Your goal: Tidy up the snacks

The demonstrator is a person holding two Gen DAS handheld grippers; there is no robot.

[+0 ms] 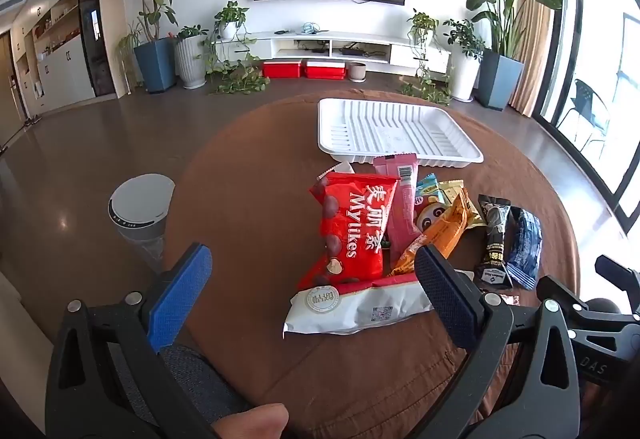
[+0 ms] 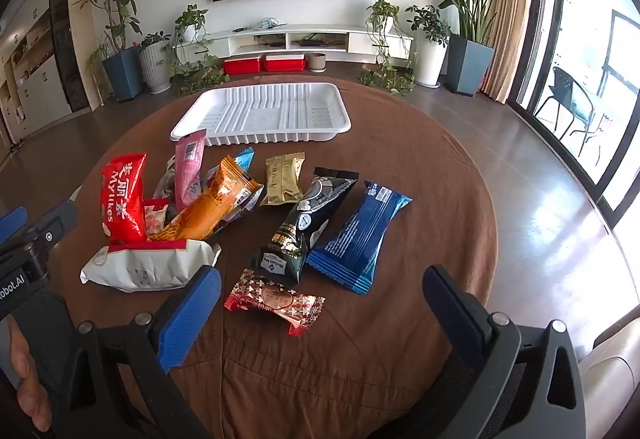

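Bright daylight from the windows [image 2: 580, 79] (fisheye-bent edges), sharp.

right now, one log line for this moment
left hand-held gripper: open, empty | right hand-held gripper: open, empty | tray: empty | snacks: on table

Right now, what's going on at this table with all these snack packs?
A person holds a tool in each hand over a round table covered in a brown cloth. Both the left tool and the right tool are open and hold nothing. The snack packets, among them a red Mylikes bag, a blue packet and a gold packet, lie loose on the cloth. The white tray behind them is empty, so sorting has not begun.
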